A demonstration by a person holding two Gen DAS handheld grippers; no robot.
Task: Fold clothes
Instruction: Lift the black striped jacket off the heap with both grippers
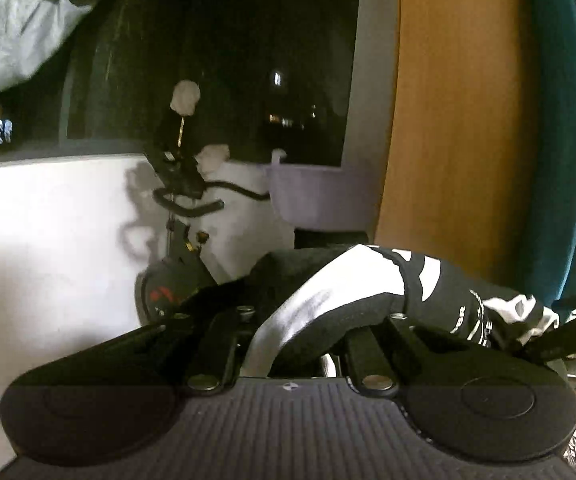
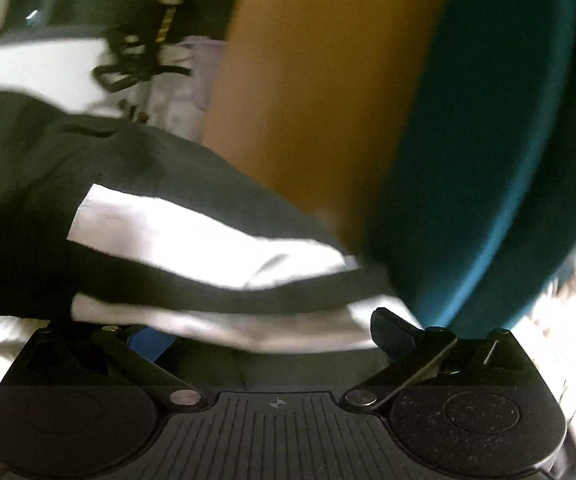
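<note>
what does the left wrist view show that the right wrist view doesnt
Only the left wrist view: white lettering on the black and white garment, a pale ruffled cloth hanging at top left, and the exercise bike's flywheel. Only the right wrist view: a blue patch beside the right gripper. Both: the garment, the exercise bike's handlebars, the wooden panel and teal curtain.

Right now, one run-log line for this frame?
step: fold clothes | left claw: shut on black-and-white garment | right claw: spread wide, garment across it, grip unclear | frame blurred
</note>
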